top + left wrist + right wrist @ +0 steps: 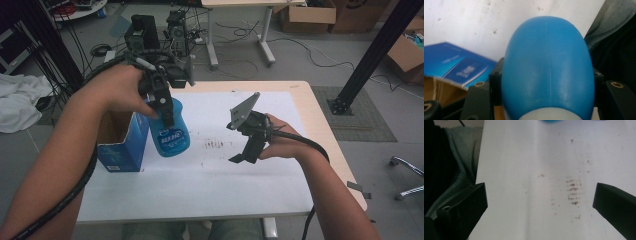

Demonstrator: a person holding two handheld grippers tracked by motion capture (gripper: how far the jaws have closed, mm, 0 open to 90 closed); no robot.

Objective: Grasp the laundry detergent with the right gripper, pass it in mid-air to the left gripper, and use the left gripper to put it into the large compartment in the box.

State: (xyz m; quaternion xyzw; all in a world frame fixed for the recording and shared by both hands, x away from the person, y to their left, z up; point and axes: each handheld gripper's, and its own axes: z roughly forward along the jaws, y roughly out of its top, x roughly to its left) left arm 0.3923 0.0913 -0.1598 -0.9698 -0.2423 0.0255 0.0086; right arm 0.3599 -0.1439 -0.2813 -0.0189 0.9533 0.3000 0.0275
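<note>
Your left gripper (162,107), at the centre left of the high view, was clamped on a blue plastic bottle (170,131) and gripped it from above near its top. In the left gripper view the bottle's (548,70) rounded body occupied the centre of the frame, with both black jaws pressed against its sides. The bottle stood just to the right of an open blue cardboard box (122,142), which sat on the white table (210,185) at the left of the high view; whether the bottle's base touched the table could not be determined. Your right gripper (245,152), right of centre, hovered above the table with its jaws spread wide and nothing between them. In the right gripper view, brown smudges (573,192) marked the white surface between the jaws.
</note>
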